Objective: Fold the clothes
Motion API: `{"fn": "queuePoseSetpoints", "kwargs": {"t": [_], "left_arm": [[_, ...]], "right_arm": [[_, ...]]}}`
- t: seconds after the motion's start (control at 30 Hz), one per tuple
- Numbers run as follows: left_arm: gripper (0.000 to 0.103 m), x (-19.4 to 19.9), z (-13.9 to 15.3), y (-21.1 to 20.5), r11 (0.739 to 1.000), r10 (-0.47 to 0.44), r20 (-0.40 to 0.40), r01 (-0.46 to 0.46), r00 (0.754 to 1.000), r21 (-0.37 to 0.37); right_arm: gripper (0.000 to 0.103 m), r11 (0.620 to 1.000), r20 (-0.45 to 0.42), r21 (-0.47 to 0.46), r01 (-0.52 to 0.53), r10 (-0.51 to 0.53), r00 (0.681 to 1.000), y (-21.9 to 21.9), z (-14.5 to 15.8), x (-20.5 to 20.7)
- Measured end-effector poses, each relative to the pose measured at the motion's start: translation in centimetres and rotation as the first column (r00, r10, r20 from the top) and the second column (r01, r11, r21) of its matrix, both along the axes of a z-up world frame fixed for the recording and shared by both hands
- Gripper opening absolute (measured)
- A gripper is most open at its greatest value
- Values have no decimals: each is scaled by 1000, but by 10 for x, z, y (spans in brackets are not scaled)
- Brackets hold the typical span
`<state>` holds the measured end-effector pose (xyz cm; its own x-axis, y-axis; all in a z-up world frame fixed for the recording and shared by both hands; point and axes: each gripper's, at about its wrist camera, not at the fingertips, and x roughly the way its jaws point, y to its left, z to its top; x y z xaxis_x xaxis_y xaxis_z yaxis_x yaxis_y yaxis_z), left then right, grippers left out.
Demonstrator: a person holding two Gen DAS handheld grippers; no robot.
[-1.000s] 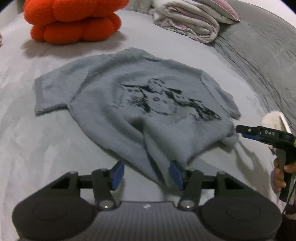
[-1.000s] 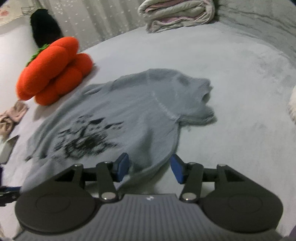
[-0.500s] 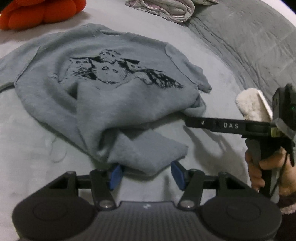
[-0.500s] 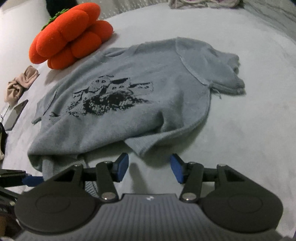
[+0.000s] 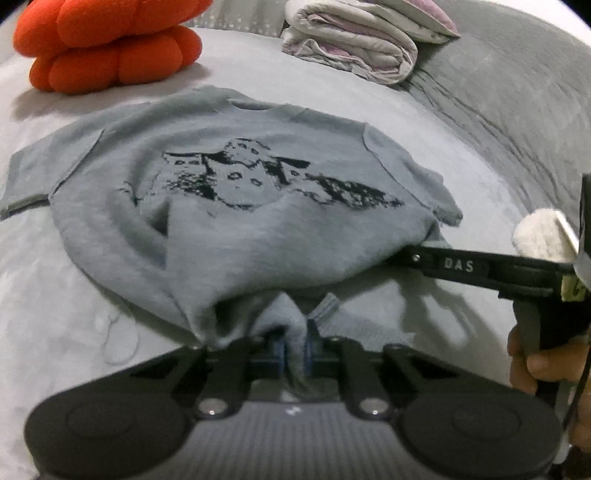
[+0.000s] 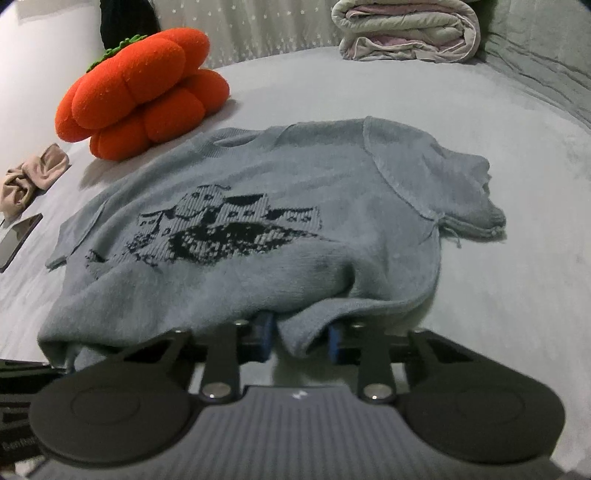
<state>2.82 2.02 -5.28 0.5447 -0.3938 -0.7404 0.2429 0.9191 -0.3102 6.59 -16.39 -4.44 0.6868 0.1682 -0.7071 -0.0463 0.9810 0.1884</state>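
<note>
I am right at the start of the fold: the gray sweater [image 5: 236, 206] lies face up and mostly flat on the bed [image 5: 74, 295], collar toward twelve o'clock, sleeves out at nine and three, and no fold is made yet. My left tool [image 5: 293, 349] is closing, its pads nearly together with a bunch of the hem pinched between them at six o'clock. My right tool [image 6: 299, 338] is closing too; a flap of the hem hangs between its pads, but they do not yet press on it. Everything is still to do: lift the hem, carry it toward the collar, then tuck the sleeves. I see no basket or box anywhere; beyond the sweater there is only an orange cushion [image 6: 144, 92] at eleven o'clock and a folded blanket [image 6: 406, 29] at one o'clock.
</note>
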Motion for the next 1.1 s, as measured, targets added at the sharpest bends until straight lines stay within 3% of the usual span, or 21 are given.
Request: {"fn": "queuePoseSetpoints", "kwargs": {"t": [0.1, 0.4, 0.57, 0.77, 0.93, 1.1], "left_arm": [[7, -3, 7, 11, 1000, 0, 21, 0, 1000, -14], [7, -15, 38, 67, 994, 70, 100, -61, 992, -93], [6, -27, 57, 100, 991, 97, 138, -84, 986, -101], [6, -43, 67, 125, 991, 53, 132, -36, 990, -127], [6, -47, 64, 134, 997, 3, 112, 5, 994, -72], [6, -36, 51, 135, 999, 37, 90, -38, 995, 2]], "right_arm": [[16, 1000, 4, 29, 11, -11, 1000, -6, 6, -3], [8, 999, 74, 45, 4, -7, 997, -17, 40, -32], [4, 999, 119, 42, -14, 9, 993, -20, 58, -53], [4, 999, 163, 34, -36, 30, 986, -27, 75, -79], [4, 999, 155, 23, -34, 30, 988, -35, 74, -88], [4, 1000, 116, 17, 1, -3, 993, -44, 60, -80]]}}
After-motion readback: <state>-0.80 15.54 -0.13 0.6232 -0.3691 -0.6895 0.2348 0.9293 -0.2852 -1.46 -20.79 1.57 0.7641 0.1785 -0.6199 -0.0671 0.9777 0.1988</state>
